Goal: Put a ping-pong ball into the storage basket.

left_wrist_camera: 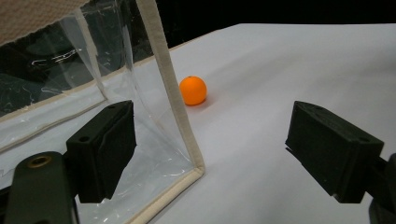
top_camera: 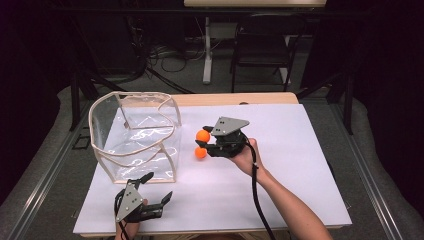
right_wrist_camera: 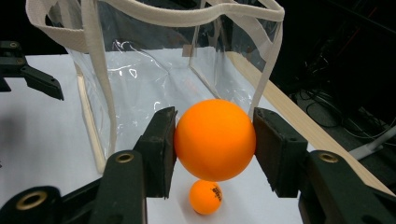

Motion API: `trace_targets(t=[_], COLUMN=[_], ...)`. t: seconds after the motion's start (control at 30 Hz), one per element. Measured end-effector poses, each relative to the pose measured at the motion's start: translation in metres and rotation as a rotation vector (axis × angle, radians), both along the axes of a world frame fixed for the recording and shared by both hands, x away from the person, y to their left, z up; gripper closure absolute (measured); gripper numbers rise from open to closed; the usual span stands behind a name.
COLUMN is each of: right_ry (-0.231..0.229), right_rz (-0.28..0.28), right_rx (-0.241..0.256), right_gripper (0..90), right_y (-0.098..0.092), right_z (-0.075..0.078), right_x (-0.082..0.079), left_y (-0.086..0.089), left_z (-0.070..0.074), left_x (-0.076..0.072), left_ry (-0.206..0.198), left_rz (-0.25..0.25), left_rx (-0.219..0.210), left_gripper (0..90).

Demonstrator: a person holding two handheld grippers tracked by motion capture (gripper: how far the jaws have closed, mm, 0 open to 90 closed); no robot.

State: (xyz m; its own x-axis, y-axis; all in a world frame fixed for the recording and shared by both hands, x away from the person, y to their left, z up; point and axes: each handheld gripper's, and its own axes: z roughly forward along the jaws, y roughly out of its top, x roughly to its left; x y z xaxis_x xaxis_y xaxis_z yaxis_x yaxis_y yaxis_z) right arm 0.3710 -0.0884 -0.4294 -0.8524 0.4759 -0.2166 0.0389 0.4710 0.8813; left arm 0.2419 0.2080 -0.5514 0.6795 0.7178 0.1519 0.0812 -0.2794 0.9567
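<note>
My right gripper (top_camera: 206, 139) is shut on an orange ball (top_camera: 203, 135), held just above the white table right of a clear bag (top_camera: 135, 135) with cream trim. The right gripper view shows this ball (right_wrist_camera: 215, 140) pinched between both jaws, facing the bag's (right_wrist_camera: 154, 70) open top. A second, smaller orange ball (top_camera: 201, 153) lies on the table directly beneath (right_wrist_camera: 205, 197). Near the front edge, my left gripper (top_camera: 157, 186) is open and holds nothing. Its jaws (left_wrist_camera: 217, 144) straddle the bag's near corner (left_wrist_camera: 173, 93), with the loose ball (left_wrist_camera: 193, 90) beyond.
A white sheet (top_camera: 300, 165) covers the table, with a wooden strip (top_camera: 240, 98) along the far edge. Behind the table stand a dark chair (top_camera: 262, 45), a white post (top_camera: 207, 50) and floor cables (top_camera: 165, 60). Bare sheet lies right of the right hand.
</note>
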Motion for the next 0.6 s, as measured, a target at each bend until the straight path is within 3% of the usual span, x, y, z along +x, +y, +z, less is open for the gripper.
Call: trace_targets(t=[0.6], right_ry=[-0.010], right_rz=[0.009], right_rx=[0.012], right_gripper=[50.8], right_y=[0.008], right_z=[0.014], right_x=[0.006], left_y=[0.000], left_z=[0.000], left_x=[0.000], left_ry=[0.001], left_rz=[-0.002], left_rx=[0.000], left_gripper=[15.8])
